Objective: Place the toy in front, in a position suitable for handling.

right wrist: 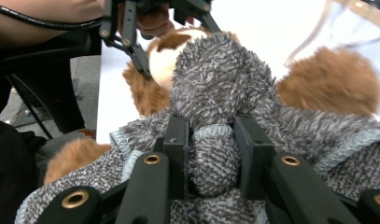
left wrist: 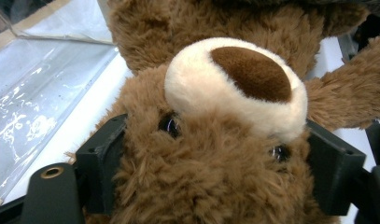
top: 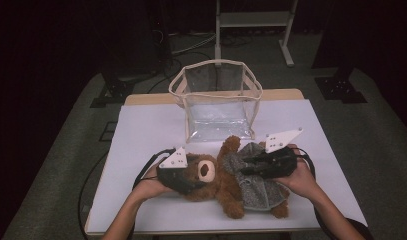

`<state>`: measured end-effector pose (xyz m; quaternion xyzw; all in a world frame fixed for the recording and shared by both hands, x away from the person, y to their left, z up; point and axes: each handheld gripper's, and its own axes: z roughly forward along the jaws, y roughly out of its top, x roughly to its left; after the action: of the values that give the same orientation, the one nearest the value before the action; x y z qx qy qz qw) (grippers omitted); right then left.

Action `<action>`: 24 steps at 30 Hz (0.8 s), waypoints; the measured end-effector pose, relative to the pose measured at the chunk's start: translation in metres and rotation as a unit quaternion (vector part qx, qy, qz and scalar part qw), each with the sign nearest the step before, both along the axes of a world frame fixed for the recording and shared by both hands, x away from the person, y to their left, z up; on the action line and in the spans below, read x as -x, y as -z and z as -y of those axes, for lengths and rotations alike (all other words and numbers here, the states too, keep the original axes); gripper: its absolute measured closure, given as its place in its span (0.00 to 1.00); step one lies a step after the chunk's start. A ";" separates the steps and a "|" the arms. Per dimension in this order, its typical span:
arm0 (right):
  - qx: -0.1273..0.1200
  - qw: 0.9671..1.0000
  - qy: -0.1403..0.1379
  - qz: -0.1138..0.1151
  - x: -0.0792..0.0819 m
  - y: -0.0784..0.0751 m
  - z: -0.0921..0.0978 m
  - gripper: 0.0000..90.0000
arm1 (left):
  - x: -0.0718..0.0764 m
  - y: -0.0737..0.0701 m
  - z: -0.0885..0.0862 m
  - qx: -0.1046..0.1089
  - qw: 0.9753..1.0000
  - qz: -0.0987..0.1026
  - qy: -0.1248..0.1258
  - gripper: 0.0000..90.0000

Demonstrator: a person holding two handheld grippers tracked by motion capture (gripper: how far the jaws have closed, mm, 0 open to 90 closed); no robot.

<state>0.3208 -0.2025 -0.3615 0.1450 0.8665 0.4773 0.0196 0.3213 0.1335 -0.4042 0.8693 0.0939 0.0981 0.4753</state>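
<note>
Bear (top: 226,185) lies on its back on the white table (top: 141,130), near the front edge, head toward the left hand (top: 148,185), legs toward the front right. It wears a grey knit vest (top: 256,187). A clear bag (top: 216,100) with cream trim stands open just behind it, close to one raised paw.

Left gripper (top: 183,182): jaws clamped on the bear's head, one on each side. In the left gripper view the two black jaws press into the fur at both temples, at the level of the eyes (left wrist: 170,125); the cream muzzle (left wrist: 234,88) with its brown nose patch sits just beyond them. Part of the bag (left wrist: 43,93) lies at the left of that view.

Right gripper (top: 253,165): over the bear's chest, held by the right hand (top: 298,177). In the right gripper view the jaws stand narrow and pinch a bunched fold of the vest (right wrist: 211,163) between them; the light hem of the vest runs across just above the pinch. Fabric rises in a hump past the jaws. A brown paw (right wrist: 332,81) shows to the right of the hump, the muzzle (right wrist: 162,60) and the left gripper (right wrist: 131,28) beyond it.

Both grey plates sit on top of the grippers; cables trail back toward the person's forearms.
</note>
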 end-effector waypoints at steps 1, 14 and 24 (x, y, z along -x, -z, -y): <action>0.000 1.000 0.005 -0.001 0.001 0.001 0.004 0.76 | 0.000 -0.001 0.000 -0.001 1.000 0.001 0.003 0.16; -0.003 0.999 0.033 -0.019 0.001 0.003 0.026 0.77 | 0.002 -0.012 -0.004 0.011 1.000 0.011 0.012 0.44; 0.052 0.997 -0.048 0.006 -0.002 -0.002 -0.055 0.76 | -0.006 -0.015 0.001 0.005 1.000 -0.003 -0.011 0.42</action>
<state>0.3227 -0.1472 -0.3595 0.0990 0.8958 0.4331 0.0097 0.3270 0.1328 -0.3892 0.8660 0.1059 0.1003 0.4783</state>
